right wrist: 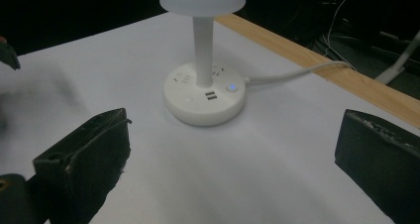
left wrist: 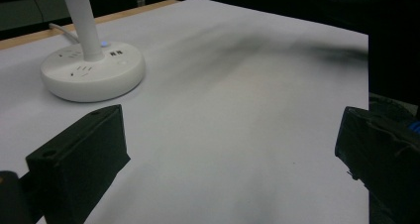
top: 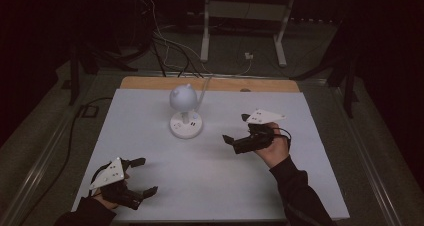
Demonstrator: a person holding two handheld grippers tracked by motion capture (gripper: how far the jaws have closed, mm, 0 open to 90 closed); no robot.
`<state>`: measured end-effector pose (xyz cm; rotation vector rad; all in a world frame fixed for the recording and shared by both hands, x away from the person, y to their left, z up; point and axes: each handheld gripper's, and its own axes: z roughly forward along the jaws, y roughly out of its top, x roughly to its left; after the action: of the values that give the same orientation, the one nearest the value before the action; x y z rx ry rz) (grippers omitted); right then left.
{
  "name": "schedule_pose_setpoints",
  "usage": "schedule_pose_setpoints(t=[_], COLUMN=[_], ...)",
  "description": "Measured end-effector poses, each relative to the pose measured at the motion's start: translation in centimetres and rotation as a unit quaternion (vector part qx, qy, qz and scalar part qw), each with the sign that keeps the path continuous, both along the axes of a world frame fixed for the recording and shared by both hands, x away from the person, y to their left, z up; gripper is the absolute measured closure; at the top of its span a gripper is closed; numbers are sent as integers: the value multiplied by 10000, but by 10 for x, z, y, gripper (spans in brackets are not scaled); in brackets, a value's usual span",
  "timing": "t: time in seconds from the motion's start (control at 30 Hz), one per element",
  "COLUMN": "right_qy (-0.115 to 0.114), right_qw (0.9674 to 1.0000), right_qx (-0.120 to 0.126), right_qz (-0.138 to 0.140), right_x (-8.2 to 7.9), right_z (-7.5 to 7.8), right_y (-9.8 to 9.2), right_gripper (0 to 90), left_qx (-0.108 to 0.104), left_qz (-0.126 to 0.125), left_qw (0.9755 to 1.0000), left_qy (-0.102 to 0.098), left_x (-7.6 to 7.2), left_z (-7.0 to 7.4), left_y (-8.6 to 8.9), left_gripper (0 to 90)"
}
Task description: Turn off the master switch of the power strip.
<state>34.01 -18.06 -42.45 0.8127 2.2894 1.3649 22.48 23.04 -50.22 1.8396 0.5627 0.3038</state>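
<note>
A white desk lamp (top: 184,111) with a round head and a round socket base (right wrist: 205,99) stands at the far middle of the white table top (top: 210,176). A small blue light glows on the base. My left gripper (top: 143,176) is at the near left corner, open, with nothing between its jaws; the lamp base (left wrist: 92,71) lies ahead to its left. My right gripper (top: 237,129) hovers right of the lamp, open and empty, pointing toward the base.
The lamp's white cable (right wrist: 297,74) runs off the far wooden edge (top: 210,84) of the table. Beyond the table are floor cables and a white metal stand (top: 243,21). The room around is dark.
</note>
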Motion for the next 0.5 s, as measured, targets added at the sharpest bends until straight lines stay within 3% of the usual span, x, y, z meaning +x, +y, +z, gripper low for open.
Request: schedule_pose_setpoints(t=[0.5], right_qy=[110], right_qw=[9999], right_qx=[21], right_qz=[76], right_x=[29], right_z=[-6], right_y=[28], right_gripper=[2], left_qx=[-7], left_qz=[-5], left_qw=[10000], left_qy=[3], left_x=[0], left_z=[0], left_y=[0], left_gripper=[3])
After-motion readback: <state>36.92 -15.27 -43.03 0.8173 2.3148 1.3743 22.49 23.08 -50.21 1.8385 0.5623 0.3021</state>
